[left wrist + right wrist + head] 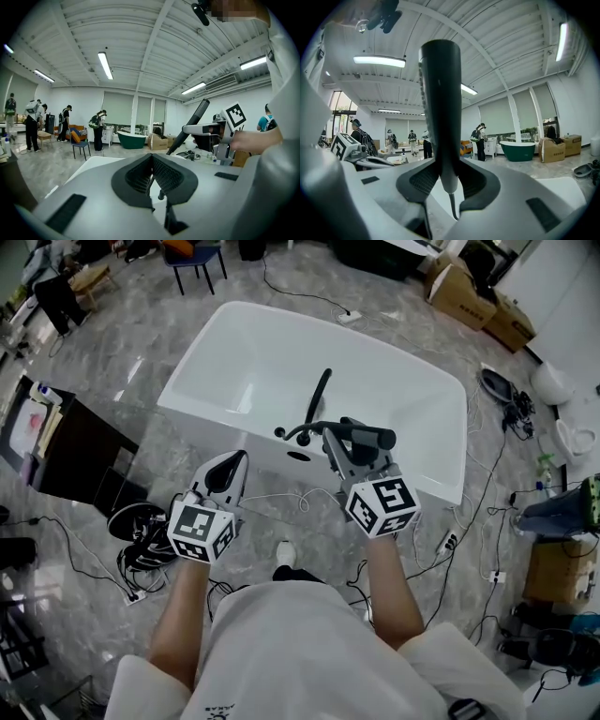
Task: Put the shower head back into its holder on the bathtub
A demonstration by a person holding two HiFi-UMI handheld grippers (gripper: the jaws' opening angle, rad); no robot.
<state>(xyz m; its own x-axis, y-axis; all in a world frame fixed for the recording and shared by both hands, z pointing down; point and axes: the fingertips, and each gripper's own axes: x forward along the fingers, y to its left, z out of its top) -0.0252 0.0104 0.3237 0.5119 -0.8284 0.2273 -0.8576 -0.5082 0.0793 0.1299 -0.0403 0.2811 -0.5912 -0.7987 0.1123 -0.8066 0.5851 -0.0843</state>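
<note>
A white bathtub stands in front of me, with a black tap and holder on its near rim. My right gripper is shut on a dark shower head just above that rim, right of the tap. In the right gripper view the shower head stands upright between the pads, and its hose hangs below my right gripper. My left gripper hovers at the tub's near wall, left of the tap. Its pads are pressed together with nothing between them.
Cables and a power strip lie on the floor around the tub. A dark cabinet stands at the left, cardboard boxes at the back right, a blue chair behind the tub. Several people stand far off.
</note>
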